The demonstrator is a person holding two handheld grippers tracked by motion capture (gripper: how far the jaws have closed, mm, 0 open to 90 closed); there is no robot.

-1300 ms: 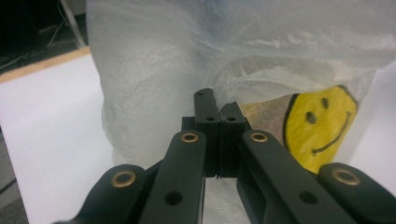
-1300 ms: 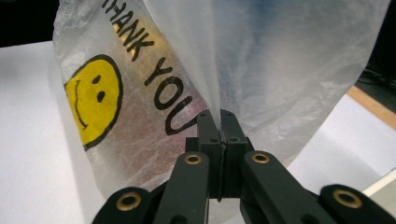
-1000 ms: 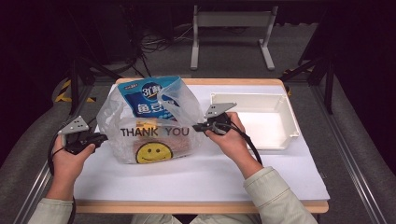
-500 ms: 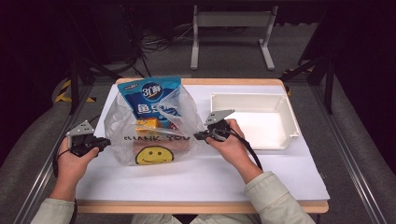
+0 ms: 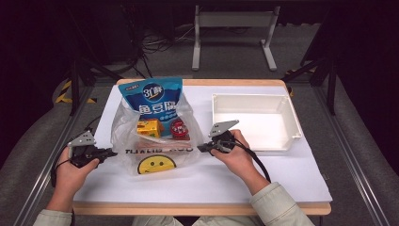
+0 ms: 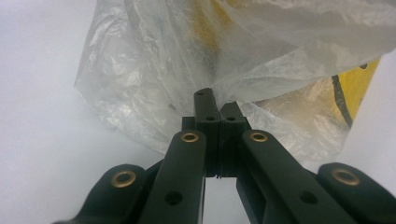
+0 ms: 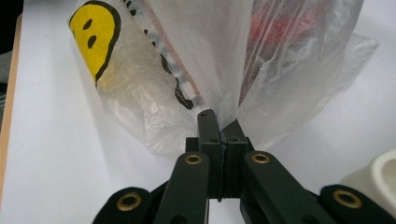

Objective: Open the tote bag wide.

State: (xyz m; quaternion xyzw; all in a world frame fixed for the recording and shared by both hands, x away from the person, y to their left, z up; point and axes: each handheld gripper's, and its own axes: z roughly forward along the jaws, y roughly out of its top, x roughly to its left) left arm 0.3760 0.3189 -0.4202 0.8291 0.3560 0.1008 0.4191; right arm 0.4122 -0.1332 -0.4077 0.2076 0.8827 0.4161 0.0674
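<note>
A person sits at the near edge of a white-topped table point(image 5: 282, 179), holding a claw in each hand.

Near the left edge, the left claw point(image 5: 109, 152) points rightward at a clear plastic bag point(image 5: 155, 141). In the left gripper view its black jaws are pressed together, and a pinch of the crumpled film point(image 6: 219, 91) is gathered right at their tips.

The plastic bag sits left of the table's middle, its bottom toward the near edge. It is printed with a yellow smiley face point(image 5: 157, 165) under a line of dark letters. A tall blue snack packet point(image 5: 153, 96) stands inside it, rising above the bag's mouth toward the far edge. Beneath that packet lie a small yellow box point(image 5: 149, 127) and, just beside it, a small red packet point(image 5: 179, 129).

On the bag's right side, the right claw point(image 5: 201, 148) points leftward. In the right gripper view its jaws are also pressed together, nipping a fold of the bag's film point(image 7: 219, 105) at the tips, with the smiley face to the upper left.

Toward the far right corner rests a white rectangular tray point(image 5: 291, 117), near the right hand point(image 5: 237, 153) but apart from it.
</note>
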